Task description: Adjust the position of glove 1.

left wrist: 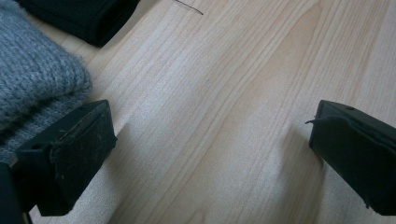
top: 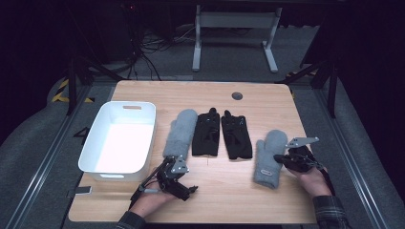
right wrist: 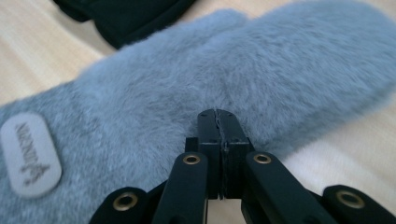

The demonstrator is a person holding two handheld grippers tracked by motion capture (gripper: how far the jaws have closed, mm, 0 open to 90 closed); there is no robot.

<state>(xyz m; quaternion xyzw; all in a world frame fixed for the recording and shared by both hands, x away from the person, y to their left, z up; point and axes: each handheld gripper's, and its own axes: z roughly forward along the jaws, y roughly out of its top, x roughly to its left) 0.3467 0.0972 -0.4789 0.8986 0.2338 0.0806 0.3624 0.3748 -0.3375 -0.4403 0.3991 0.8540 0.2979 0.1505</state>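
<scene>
Fingers [right wrist: 219, 122] of right gripper [top: 278, 157] pressed flat together, tips against fuzzy grey mitten [top: 270, 157], gripping nothing. Left gripper [left wrist: 212, 154] spread wide over bare pale wood table [left wrist: 224, 93], beside knitted grey cuff [left wrist: 32, 88].

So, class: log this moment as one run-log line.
left gripper: open, beside left grey mitten cuff | right gripper: shut, at right grey mitten edge | black gloves: between mittens | white bin: empty

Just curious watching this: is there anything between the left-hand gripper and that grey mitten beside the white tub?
Nothing visible. The left gripper is open over bare table, one jaw right beside the grey mitten.
</scene>
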